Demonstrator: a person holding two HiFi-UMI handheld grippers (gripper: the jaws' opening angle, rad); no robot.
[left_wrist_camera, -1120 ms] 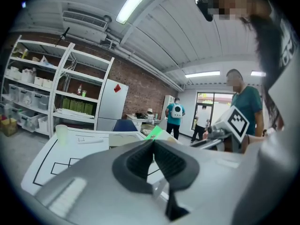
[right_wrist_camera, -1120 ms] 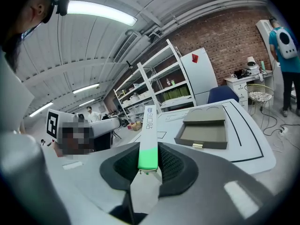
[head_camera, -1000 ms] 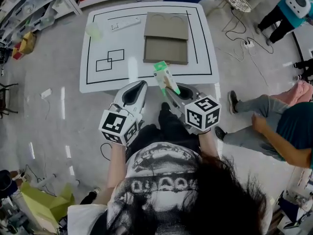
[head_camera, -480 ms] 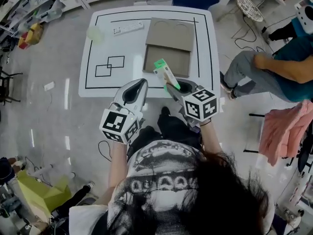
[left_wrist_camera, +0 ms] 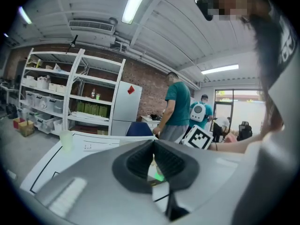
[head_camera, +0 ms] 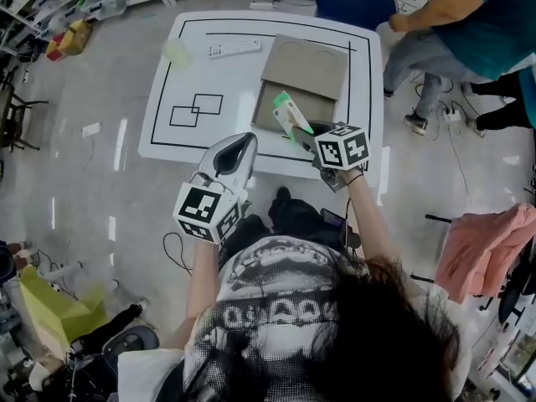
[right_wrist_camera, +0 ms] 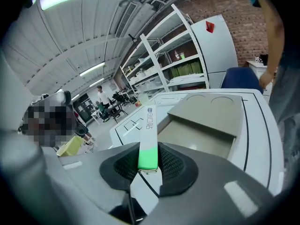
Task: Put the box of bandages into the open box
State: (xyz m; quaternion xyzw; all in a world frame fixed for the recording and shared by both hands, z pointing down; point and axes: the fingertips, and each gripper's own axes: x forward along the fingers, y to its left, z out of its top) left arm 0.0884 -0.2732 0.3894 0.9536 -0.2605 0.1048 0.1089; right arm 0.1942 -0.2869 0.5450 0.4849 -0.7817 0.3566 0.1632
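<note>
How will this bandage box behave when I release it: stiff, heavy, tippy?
Probably stiff and light: the box of bandages juts from the right claw, pinched at one end, without sagging. Being slim, it likely topples flat inside the open box.

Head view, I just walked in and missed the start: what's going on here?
A person stands at a white table with a tool in each hand. The right tool is shut on the box of bandages and holds it in the air by the near edge of the open box; it is not in yet. The left tool is shut, with nothing in it.
</note>
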